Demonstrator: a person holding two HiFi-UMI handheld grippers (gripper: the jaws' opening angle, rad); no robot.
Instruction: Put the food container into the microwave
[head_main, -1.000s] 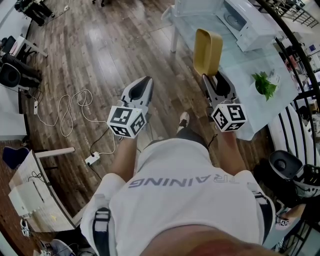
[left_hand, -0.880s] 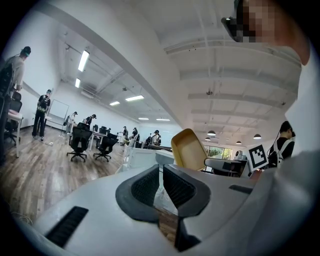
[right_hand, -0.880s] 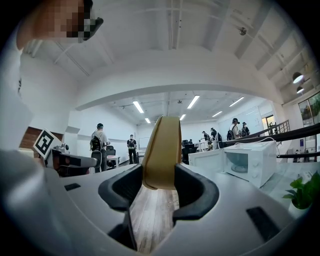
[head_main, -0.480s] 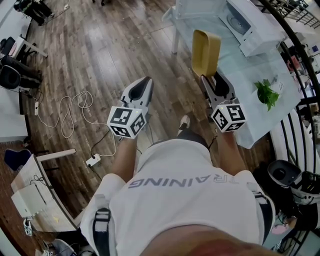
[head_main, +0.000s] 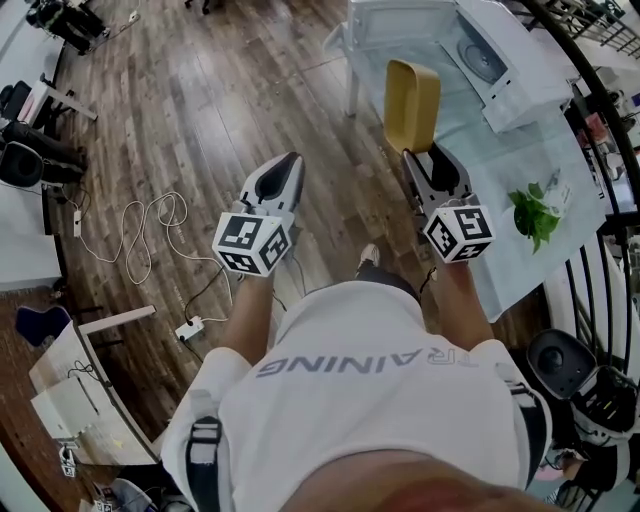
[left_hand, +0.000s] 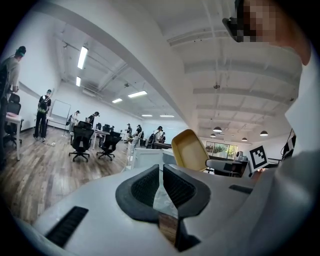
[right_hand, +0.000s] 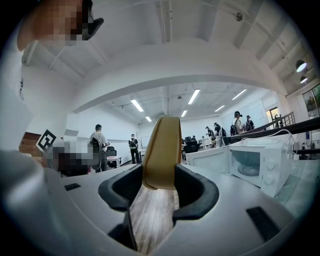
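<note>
The food container (head_main: 412, 104) is a mustard-yellow tray, held upright on its edge in my right gripper (head_main: 419, 156), over the near edge of the glass table (head_main: 520, 150). In the right gripper view the pads are shut on the container's (right_hand: 162, 150) lower rim. The white microwave (head_main: 502, 58) stands at the table's far end with its door (head_main: 398, 20) swung open; the right gripper view shows its cavity (right_hand: 250, 166) ahead on the right. My left gripper (head_main: 291, 163) hangs over the wooden floor, left of the container, shut and empty (left_hand: 161, 175).
A small green plant (head_main: 534, 208) sits on the table to my right. A black railing (head_main: 600, 110) runs behind the table. Cables and a power strip (head_main: 186, 326) lie on the floor at left. Desks, chairs and several people are far off across the room.
The table and microwave have slid down and closer in the head view as I walk forward. Both grippers keep their pose, and the container stays gripped.
</note>
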